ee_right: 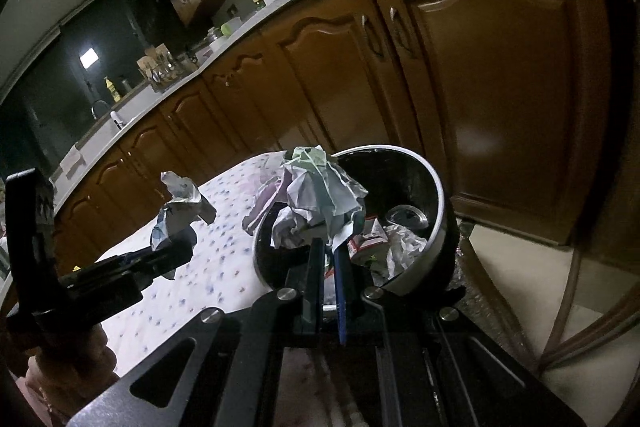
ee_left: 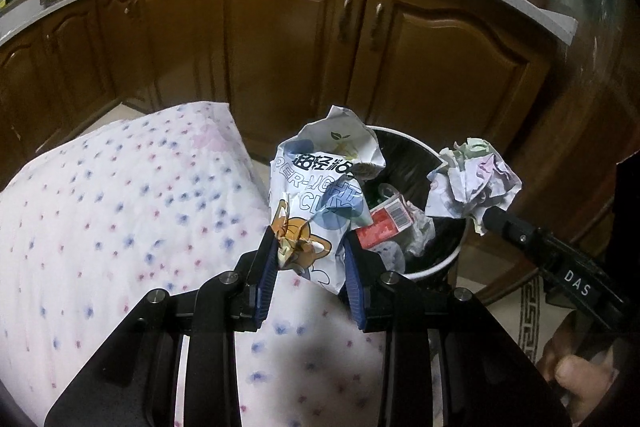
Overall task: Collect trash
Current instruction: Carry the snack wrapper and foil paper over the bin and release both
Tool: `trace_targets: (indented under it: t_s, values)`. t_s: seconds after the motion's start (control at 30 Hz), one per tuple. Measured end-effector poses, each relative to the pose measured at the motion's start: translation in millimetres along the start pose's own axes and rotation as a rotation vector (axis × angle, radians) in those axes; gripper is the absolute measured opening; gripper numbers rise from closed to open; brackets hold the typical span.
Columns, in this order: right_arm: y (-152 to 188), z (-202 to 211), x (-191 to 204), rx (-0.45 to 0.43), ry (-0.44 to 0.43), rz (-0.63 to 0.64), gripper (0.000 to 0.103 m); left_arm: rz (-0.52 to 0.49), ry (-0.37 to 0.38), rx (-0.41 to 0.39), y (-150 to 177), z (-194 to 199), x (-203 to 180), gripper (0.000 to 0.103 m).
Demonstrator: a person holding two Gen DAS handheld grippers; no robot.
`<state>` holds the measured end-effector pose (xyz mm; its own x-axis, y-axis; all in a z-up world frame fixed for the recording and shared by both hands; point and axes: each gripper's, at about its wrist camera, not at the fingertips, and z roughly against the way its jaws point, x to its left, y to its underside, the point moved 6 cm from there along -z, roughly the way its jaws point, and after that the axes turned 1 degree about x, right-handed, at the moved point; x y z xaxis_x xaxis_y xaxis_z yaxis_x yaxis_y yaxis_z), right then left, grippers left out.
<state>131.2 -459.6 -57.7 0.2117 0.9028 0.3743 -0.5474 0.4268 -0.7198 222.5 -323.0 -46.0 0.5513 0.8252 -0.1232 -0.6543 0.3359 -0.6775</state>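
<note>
The clay bag (ee_left: 320, 195), a crumpled white packet, stands nearly upright with its long axis running from 6 to 12 o'clock in the left wrist view, its top leaning slightly toward 1 o'clock over the near rim of the bin (ee_left: 416, 143). The left gripper (ee_left: 311, 255) grasps its lower end, jaws partly spread with both blue pads pressing the packet's sides. The paper wad (ee_left: 474, 187), a rough ball with no clear long axis, hangs at 3 o'clock from the bag, over the bin's right edge. The right gripper (ee_right: 329, 259) is clenched on the wad's lower edge, jaws almost together. The bin, already holding a red carton (ee_left: 384, 223), sits beside a flowered cloth (ee_left: 120, 207) at 9 o'clock.
</note>
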Motion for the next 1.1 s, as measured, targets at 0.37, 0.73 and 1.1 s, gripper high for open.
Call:
trace_targets:
  t_s: [0.37, 0.73, 1.1]
  values:
    - [-9.4, -5.9, -7.6, 0.027, 0.031, 0.000, 0.005, -0.044, 0.013, 0.015, -17.1, -14.2, -18.7, 0.029]
    - [-16.7, -22.0, -10.6, 0.083, 0.058, 0.013, 0.005, -0.085, 0.003, 0.058, -22.2, -35.8, -30.6, 0.030]
    - [-21.0, -32.6, -14.5, 0.115, 0.066, 0.012, 0.007, -0.095, 0.011, 0.086, -24.8, -48.8, -37.2, 0.032]
